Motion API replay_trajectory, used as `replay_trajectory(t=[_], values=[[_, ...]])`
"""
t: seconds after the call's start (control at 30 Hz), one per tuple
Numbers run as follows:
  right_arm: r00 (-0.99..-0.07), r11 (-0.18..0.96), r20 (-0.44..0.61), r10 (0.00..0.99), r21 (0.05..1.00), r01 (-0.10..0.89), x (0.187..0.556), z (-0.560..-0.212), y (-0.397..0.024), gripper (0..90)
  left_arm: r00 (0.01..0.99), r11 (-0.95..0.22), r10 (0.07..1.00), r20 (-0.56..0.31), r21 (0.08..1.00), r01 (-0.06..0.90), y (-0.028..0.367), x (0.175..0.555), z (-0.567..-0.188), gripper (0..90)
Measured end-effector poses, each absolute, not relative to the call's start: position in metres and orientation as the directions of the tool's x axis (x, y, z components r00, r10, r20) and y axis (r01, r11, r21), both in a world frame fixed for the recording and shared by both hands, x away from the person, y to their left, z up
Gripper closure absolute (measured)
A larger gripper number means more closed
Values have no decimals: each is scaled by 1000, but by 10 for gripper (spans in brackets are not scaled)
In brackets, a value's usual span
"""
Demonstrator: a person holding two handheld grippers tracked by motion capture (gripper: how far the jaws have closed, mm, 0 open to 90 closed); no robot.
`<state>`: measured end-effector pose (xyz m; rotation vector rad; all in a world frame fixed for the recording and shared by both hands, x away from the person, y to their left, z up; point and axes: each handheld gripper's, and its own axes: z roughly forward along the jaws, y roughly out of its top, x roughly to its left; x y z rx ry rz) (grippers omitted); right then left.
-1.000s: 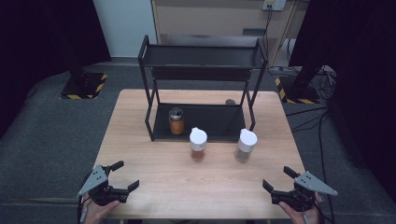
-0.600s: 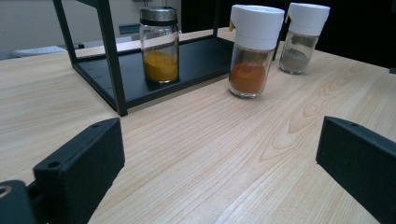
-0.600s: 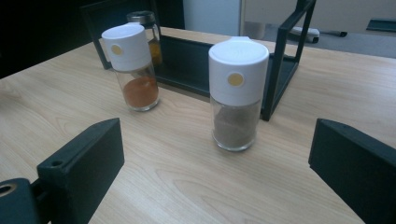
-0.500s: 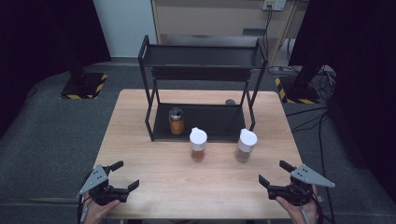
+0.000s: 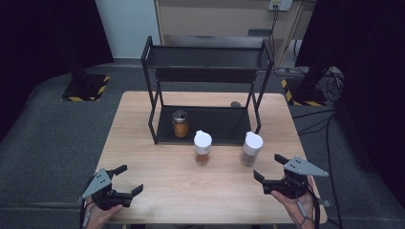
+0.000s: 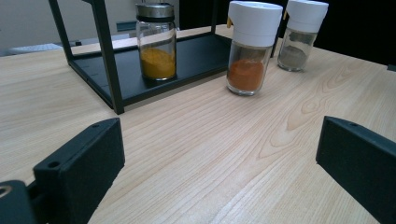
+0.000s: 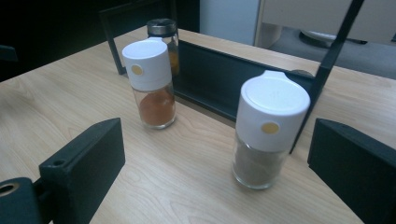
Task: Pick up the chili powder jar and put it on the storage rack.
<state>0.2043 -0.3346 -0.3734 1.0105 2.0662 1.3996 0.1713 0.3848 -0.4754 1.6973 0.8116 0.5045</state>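
Observation:
A black two-tier rack stands on the wooden table. On its lower shelf sits a metal-lidded jar of yellow spice. In front of the rack stand two white-capped jars: one with orange powder, one with grey-brown powder. My left gripper is open at the table's near left corner, far from the jars. My right gripper is open just short of the grey-brown jar, which stands ahead between its jaws, untouched.
A small dark round object lies on the table behind the rack's right side. Grey carpet surrounds the table. Cables trail on the floor at the right. Bare wood lies between the jars and the near edge.
My right gripper has moved forward and left, closer to the grey-brown jar. My left gripper has stayed in place.

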Motion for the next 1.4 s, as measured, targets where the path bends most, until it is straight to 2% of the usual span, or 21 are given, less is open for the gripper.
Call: replay_trajectory(t=[0.9,1.4], values=[[-727,286,23,687,910,299,264,-354,-261,40,673,-134,736,-76,957,256,385,171,-475,3],[-741,311,53,670,886,344,303,-362,-227,41,676,-135,733,-78,957,257,385,172,-475,3]])
